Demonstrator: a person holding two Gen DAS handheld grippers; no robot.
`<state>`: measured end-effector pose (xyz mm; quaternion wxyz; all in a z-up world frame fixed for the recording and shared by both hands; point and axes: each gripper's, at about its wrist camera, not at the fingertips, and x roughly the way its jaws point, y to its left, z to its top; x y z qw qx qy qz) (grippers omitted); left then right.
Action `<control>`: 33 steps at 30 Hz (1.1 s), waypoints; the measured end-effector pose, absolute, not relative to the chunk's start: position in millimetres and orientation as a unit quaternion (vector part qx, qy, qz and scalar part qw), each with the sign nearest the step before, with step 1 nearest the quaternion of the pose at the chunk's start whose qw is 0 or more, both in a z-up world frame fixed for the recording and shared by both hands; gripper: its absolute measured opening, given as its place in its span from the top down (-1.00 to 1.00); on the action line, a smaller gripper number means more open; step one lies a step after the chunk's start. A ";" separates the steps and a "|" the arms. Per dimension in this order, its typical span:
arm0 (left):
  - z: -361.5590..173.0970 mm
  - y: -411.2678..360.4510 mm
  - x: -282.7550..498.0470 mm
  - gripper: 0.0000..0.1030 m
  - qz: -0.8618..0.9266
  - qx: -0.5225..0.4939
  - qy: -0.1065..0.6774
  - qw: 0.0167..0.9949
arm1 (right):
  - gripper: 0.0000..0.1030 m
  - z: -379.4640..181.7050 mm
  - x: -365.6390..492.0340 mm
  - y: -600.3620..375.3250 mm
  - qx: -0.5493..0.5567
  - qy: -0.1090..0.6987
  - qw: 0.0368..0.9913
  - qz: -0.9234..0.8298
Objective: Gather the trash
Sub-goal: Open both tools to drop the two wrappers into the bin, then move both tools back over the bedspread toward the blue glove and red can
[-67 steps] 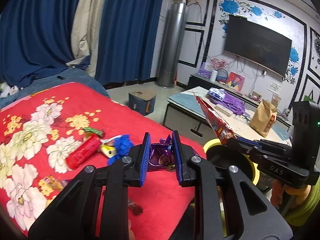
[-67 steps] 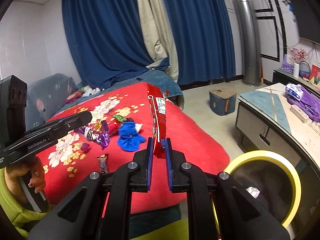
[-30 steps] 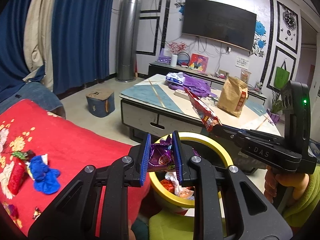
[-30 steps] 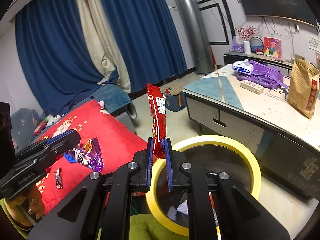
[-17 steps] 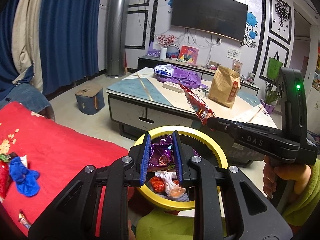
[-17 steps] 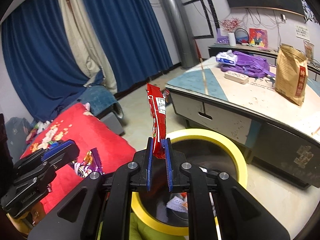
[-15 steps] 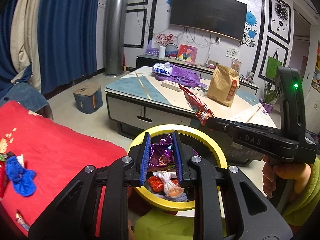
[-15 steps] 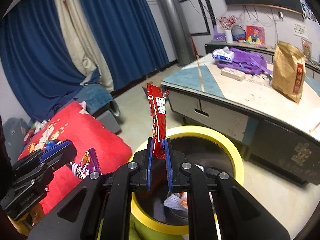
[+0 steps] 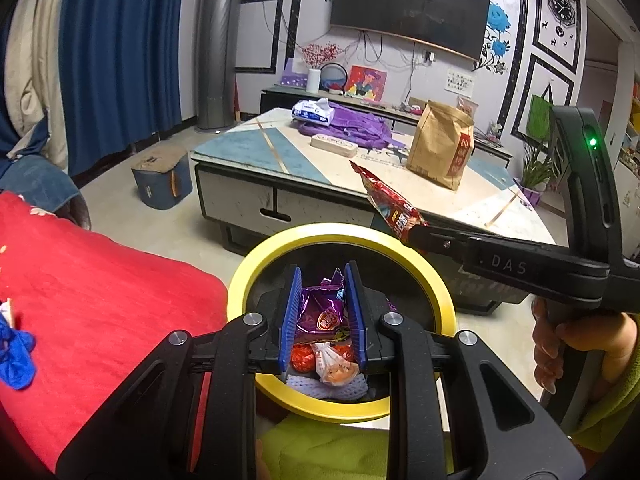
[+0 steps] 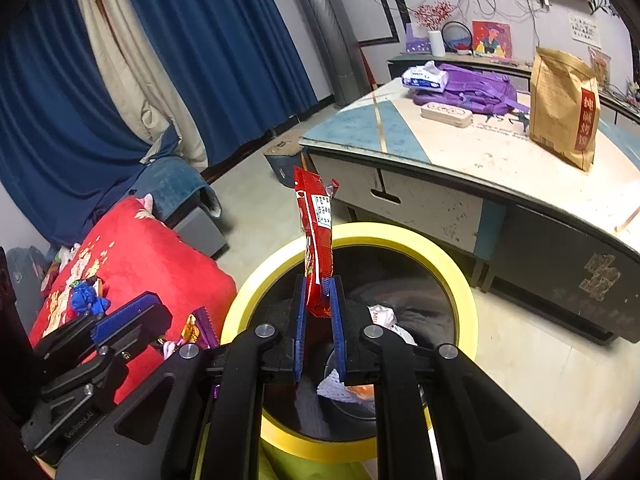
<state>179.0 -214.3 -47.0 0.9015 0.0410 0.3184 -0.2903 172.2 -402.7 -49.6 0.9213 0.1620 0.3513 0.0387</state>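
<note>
both tools hang over the bin [image 9: 436, 280], likely so a release drops straight in. left gripper [image 9: 322, 316] is clenched on a purple wrapper [image 9: 320, 312], held above the bin mouth. right gripper [image 10: 318, 316] pinches a red wrapper [image 10: 316, 236] by its lower end, upright over the yellow rim. bin already holds crumpled wrappers [image 9: 332, 364], white and orange. more litter, a blue scrap [image 9: 14, 354], sits on the red bedspread [image 9: 100, 280].
</note>
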 end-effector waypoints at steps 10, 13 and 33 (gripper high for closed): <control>-59.5 -223.3 188.6 0.65 -0.294 0.049 0.333 0.895 | 0.75 -54.2 175.1 -406.2 0.172 0.358 0.917 0.032; -61.9 -224.6 190.7 0.61 -0.294 0.046 0.338 0.893 | 0.71 -55.1 175.8 -408.7 0.176 0.359 0.916 0.027; -41.7 -185.2 181.0 -0.79 -0.246 -0.001 0.322 0.914 | -0.17 -39.3 163.6 -400.9 0.160 0.319 0.934 0.014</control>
